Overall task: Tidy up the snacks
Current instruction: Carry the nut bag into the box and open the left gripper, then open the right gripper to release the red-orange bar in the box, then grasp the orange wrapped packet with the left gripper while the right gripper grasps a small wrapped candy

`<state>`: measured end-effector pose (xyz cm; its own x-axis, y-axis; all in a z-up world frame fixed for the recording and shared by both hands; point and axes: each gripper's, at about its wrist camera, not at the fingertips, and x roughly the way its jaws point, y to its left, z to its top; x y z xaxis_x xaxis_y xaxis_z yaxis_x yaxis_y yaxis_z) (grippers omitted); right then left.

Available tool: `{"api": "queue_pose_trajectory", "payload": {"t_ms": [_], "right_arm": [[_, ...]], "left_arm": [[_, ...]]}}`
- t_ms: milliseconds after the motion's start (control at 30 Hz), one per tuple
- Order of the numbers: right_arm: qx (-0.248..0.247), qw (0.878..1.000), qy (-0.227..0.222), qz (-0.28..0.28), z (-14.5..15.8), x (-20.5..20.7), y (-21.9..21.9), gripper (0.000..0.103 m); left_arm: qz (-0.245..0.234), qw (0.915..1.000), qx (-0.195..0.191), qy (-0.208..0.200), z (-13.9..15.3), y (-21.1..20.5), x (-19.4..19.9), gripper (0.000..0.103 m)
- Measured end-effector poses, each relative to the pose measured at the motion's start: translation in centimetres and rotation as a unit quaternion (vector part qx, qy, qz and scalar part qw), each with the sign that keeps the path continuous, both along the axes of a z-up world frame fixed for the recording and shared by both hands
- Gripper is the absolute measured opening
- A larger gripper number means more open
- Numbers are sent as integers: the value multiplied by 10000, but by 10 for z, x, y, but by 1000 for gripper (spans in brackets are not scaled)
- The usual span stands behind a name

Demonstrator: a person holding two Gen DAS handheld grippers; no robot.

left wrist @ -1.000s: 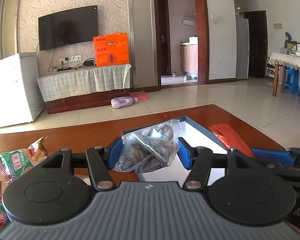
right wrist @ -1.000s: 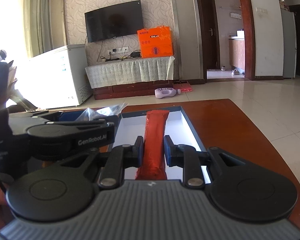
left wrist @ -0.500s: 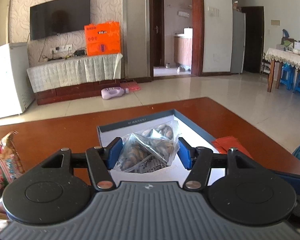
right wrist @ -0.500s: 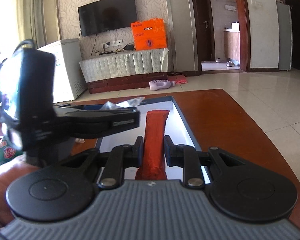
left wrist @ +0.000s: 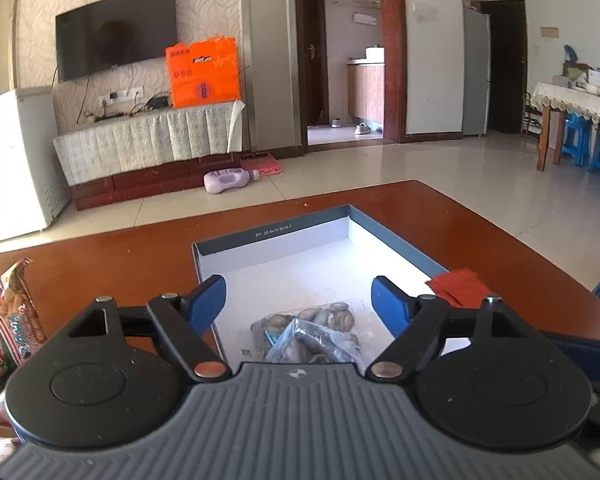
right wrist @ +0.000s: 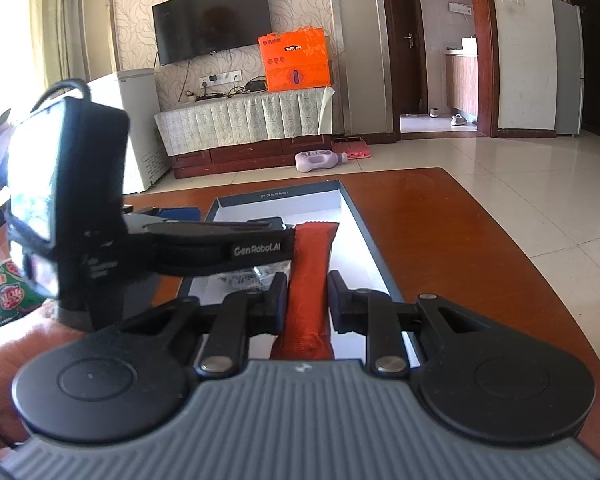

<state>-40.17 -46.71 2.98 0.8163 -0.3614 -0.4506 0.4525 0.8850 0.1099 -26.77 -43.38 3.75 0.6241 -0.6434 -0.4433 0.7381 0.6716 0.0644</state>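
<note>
Left gripper [left wrist: 299, 295] jaws just opened wide above clear bag [left wrist: 308, 334]; right gripper [right wrist: 307, 294] jaws clamped on red packet [right wrist: 310, 280]

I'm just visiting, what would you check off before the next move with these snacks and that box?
1. Clear nut bag lies in the box: ok.
2. Left tongs have just been opening, pads off the bag: ok.
3. Right tongs clamp the red stick pack: ok.
4. Stick pack above the box's inside: ok.
5. Free room beside the nut bag: ok.
6. Green snack bag on the table, outside the box: not ok.
</note>
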Motion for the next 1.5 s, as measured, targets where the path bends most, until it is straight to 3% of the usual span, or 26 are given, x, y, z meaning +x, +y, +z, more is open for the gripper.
{"api": "queue_pose_trajectory", "payload": {"t_ms": [567, 733, 833, 933, 1033, 1133, 1233, 1367, 1500], "right_arm": [[162, 9992, 362, -47, -18, 31, -3, 25], [172, 9985, 505, -88, -23, 38, 3, 26], [46, 9984, 555, -49, -23, 41, 10, 40], [-86, 9985, 539, -10, -21, 38, 16, 41], [-107, 9996, 250, 29, -13, 25, 22, 41], [-111, 9992, -27, 387, -5, 15, 37, 41], [-44, 9939, -70, 1101, -1, 14, 59, 41], [24, 9826, 376, 1819, -10, 24, 90, 40], [-278, 9789, 799, 1858, -20, 36, 109, 39]], "left_arm": [[432, 9981, 300, -335, -5, 93, -30, 90], [523, 9978, 344, -203, -11, 129, -41, 90], [607, 9975, 324, -129, -16, 155, -50, 91], [696, 9970, 338, -50, -23, 180, -57, 91], [803, 9959, 416, 96, -33, 197, -60, 91], [895, 9947, 471, 185, -40, 206, -63, 91], [1059, 9929, 495, 224, -44, 216, -66, 91], [1308, 9899, 490, 246, -41, 223, -64, 91], [1387, 9887, 477, 305, -38, 227, -62, 91]]}}
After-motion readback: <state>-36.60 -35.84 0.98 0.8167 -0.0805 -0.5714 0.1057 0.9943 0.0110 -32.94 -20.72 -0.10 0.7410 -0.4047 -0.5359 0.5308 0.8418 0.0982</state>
